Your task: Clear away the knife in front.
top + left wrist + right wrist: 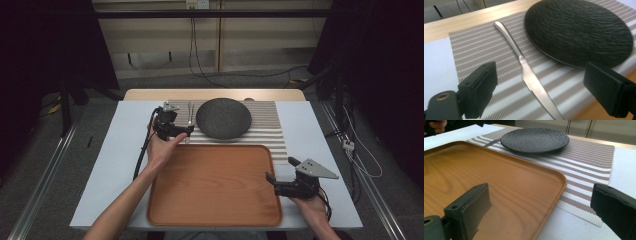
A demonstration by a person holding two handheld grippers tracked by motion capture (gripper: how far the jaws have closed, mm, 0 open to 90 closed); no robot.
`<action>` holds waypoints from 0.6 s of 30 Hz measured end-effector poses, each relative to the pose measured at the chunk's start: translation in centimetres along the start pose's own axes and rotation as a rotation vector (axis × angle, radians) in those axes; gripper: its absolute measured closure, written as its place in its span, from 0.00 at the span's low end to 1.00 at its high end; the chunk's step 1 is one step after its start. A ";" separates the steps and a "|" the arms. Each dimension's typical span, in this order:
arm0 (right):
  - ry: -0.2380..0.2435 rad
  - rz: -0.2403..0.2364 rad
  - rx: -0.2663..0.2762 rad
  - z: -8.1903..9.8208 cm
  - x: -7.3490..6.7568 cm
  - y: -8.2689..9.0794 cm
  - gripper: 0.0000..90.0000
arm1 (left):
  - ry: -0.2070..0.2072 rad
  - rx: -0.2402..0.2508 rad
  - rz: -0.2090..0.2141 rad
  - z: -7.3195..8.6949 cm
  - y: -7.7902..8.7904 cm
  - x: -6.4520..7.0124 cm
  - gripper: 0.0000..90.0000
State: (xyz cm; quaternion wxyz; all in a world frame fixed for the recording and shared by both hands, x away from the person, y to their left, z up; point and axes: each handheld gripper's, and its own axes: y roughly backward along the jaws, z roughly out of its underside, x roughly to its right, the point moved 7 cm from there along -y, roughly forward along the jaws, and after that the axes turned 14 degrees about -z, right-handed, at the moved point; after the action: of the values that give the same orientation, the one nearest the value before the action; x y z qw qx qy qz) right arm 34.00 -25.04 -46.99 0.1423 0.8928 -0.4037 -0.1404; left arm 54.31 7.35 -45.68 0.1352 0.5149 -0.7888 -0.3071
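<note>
A silver knife (531, 75) lies on a striped placemat (479, 47), just left of a black textured plate (579, 32). My left gripper (541, 72) hovers low over the knife with its jaws wide apart, the blade running between them untouched. From above, the left gripper (182, 125) sits at the mat's left end beside the knife (190, 116) and plate (223, 118). My right gripper (280, 168) rests open at the right edge of a wooden tray (215, 185), with nothing between its jaws. In the right gripper view the right gripper (539, 195) spans the tray's corner (499, 177).
The placemat (270, 130) lies behind the tray on a white table (110, 165) with a wooden strip along its far edge. Cables trail from both grippers. Beyond the table, loose cables lie on the floor.
</note>
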 end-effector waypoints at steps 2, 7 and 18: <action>-0.003 -0.003 -0.005 0.1 0.1 0.0 0.03 | 0.009 -0.001 0.003 -0.4 -0.8 -0.1 0.16; 0.003 -0.007 -0.012 0.3 0.2 0.0 0.03 | 0.026 -0.041 -0.004 -0.8 -2.4 -0.4 0.18; -0.018 -0.020 -0.019 0.5 0.1 0.0 0.03 | 0.028 -0.083 -0.064 -1.6 -5.4 -1.2 0.36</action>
State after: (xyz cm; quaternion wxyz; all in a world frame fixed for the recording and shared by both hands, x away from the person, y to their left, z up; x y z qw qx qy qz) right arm 33.90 -25.17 -47.44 0.1459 0.8942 -0.3944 -0.1537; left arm 59.62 6.32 -47.68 0.1576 0.5379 -0.7566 -0.3367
